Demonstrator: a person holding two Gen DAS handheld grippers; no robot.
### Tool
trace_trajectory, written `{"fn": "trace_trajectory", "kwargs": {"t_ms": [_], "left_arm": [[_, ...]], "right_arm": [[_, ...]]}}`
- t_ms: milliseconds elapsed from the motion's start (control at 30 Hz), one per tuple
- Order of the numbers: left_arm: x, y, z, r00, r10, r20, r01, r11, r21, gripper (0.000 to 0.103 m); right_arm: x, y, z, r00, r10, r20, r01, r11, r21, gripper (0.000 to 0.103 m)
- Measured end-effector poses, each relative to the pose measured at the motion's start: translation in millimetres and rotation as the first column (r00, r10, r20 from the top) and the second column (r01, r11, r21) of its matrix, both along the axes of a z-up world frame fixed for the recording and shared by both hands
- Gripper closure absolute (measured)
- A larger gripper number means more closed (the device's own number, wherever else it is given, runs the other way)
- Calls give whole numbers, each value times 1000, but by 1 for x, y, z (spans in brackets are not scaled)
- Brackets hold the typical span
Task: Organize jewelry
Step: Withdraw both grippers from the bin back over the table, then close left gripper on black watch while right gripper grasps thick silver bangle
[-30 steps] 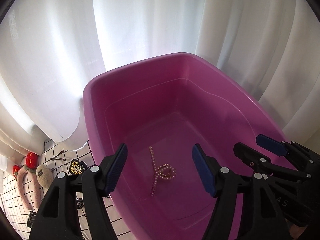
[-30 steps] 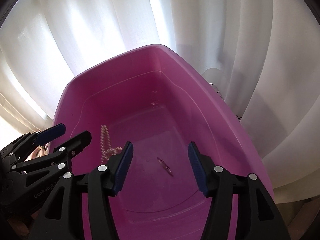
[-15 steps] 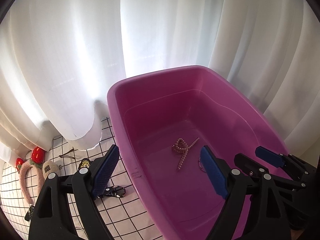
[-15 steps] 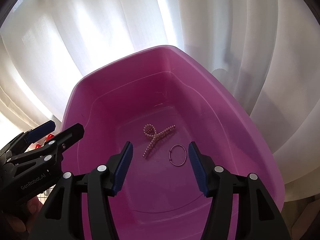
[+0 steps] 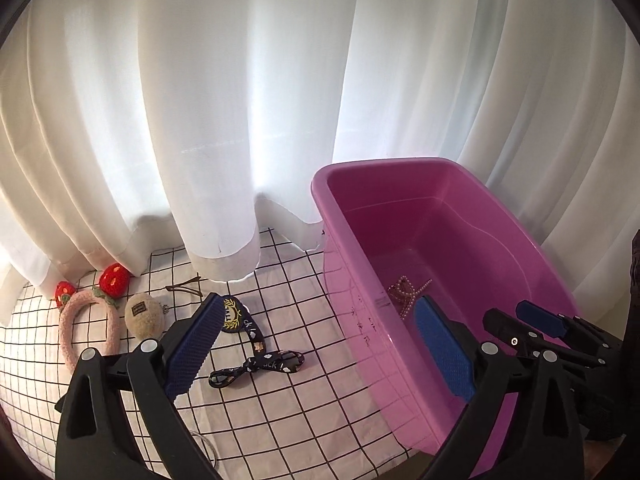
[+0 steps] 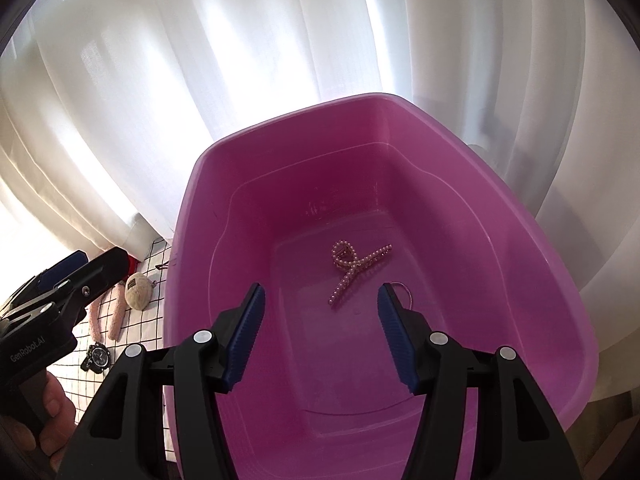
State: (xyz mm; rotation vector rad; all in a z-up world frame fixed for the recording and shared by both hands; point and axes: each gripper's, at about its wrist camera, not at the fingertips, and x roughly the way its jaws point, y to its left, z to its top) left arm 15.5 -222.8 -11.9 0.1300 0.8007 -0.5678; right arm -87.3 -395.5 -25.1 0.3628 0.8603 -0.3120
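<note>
A magenta plastic tub stands on a grid-patterned cloth. In it lie a pearl hair clip and a thin ring-shaped bangle. My right gripper is open and empty above the tub's near end. My left gripper is open and empty, above the tub's left wall and the cloth. On the cloth lie a dark patterned ribbon, a navy embroidered clip, a beige fuzzy clip, a pink headband with red strawberries and a thin hairpin.
White curtains hang close behind the tub and the cloth. A black watch lies on the cloth left of the tub. A thin ring lies by the left gripper's base. The cloth has bare squares in front.
My left gripper has swung left, from over the tub's inside to its left wall and the cloth. My right gripper has pulled back a little; the clip and bangle lie still.
</note>
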Motion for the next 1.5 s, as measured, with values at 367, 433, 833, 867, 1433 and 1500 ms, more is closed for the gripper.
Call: {"fn": "trace_trajectory", "kwargs": {"t_ms": [367,433,833,867,1433,1500], "left_arm": [[15,145,15,978,210,8,-210,978,-12,8],[17,173,11,967,255,-2,-255,967,2,8],[37,291,-62,916,381,-126,-371,924,96,8],[39,294,-71,913,381,-144,-369,924,101,8],[73,312,-174,898,345,-273,-311,936,163,8],[76,312,-179,897,341,-280,-305,938,166,8]], "right_arm": [[19,90,48,976,188,109,-186,982,-23,44],[24,111,52,967,224,120,-224,974,-15,43],[68,216,-13,934,357,-11,-356,932,67,42],[68,222,-21,934,356,-30,-353,933,73,42],[86,271,-144,921,311,-234,-289,949,122,42],[86,272,-154,920,304,-249,-279,951,132,42]]}}
